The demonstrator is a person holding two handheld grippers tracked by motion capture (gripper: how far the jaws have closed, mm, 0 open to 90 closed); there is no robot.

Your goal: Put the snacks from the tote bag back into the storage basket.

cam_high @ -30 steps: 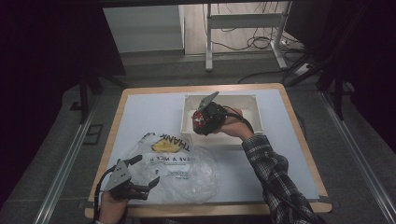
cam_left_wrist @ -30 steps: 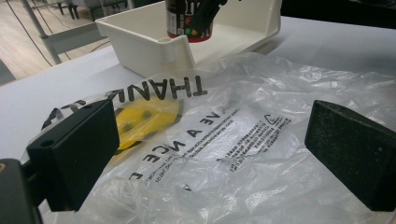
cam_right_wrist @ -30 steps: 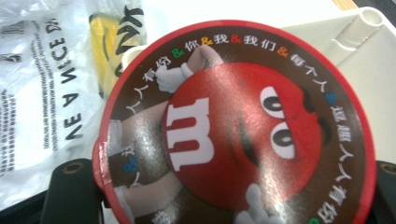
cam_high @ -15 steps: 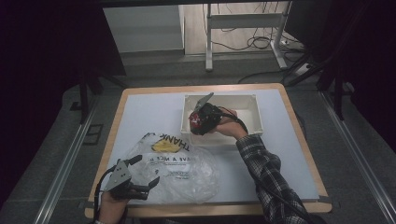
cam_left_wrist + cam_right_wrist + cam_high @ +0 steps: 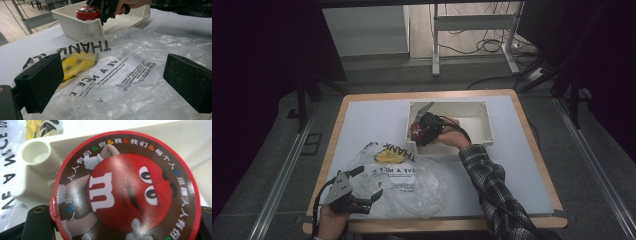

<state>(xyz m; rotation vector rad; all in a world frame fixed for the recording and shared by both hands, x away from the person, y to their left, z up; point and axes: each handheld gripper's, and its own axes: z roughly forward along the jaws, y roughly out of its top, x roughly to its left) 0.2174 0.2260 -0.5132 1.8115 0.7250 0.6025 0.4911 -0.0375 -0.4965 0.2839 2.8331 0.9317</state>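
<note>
My right gripper (image 5: 418, 131) is shut on a round red candy tin (image 5: 414, 131) and holds it low over the near left corner of a white open box (image 5: 482, 105). In the right gripper view the tin's lid (image 5: 125, 192), with a red cartoon face, sits between the jaws of the right gripper (image 5: 122, 226), beside the box's corner post (image 5: 37, 162). My left gripper (image 5: 368, 182) rests open at the table's front left, at the edge of a clear plastic bag (image 5: 412, 182). In the left gripper view the left gripper (image 5: 115, 82) has its jaws wide apart over the bag (image 5: 130, 72).
A yellow item (image 5: 387, 156) lies inside the printed bag, near its far left end. The box (image 5: 77, 25) stands just beyond the bag, with the tin (image 5: 87, 13) above its corner. A wooden border rims the grey table (image 5: 362, 120). The floor beyond holds desk legs and cables.
My right gripper has carried the red tin left and down, toward the box's near left corner. The left gripper and the bag have not moved.
</note>
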